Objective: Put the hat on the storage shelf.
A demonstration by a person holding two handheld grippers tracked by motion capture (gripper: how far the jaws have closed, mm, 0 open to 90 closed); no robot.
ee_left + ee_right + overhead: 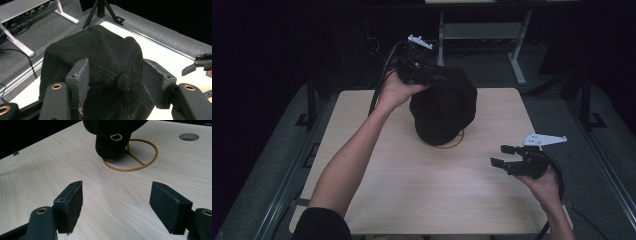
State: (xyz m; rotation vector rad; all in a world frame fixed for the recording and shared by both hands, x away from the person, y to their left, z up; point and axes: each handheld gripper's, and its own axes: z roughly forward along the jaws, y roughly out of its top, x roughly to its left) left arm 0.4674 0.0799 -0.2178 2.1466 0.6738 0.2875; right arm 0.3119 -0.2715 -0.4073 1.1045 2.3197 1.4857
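1. At the far left side of the table (412, 190), the person's left hand (394, 92) holds the left gripper (115, 72) over the top of the cap (443, 107). Its jaws stand apart on either side of the crown. As far as I can see, the cloth between them is rounded and not pinched, so I take the grip as let go.
2. The black cap sits at the middle of the table's far half, perched on a gold wire stand (130, 170). Its brim hangs toward the person, and the stand's ring shows beneath it.
3. The work in hand looks like leaving the cap settled on the stand. To do that well, I would widen the jaws until both pads are clear of the cloth. Then I would lift straight away from the crown rather than sideways, so the fuzzy pads do not drag the cap off.
4. To the right, the right gripper (499, 155) hovers over bare wood, well apart from the cap. Its jaws are spread wide with nothing between them. It is well placed to steady the brim if the cap tips.
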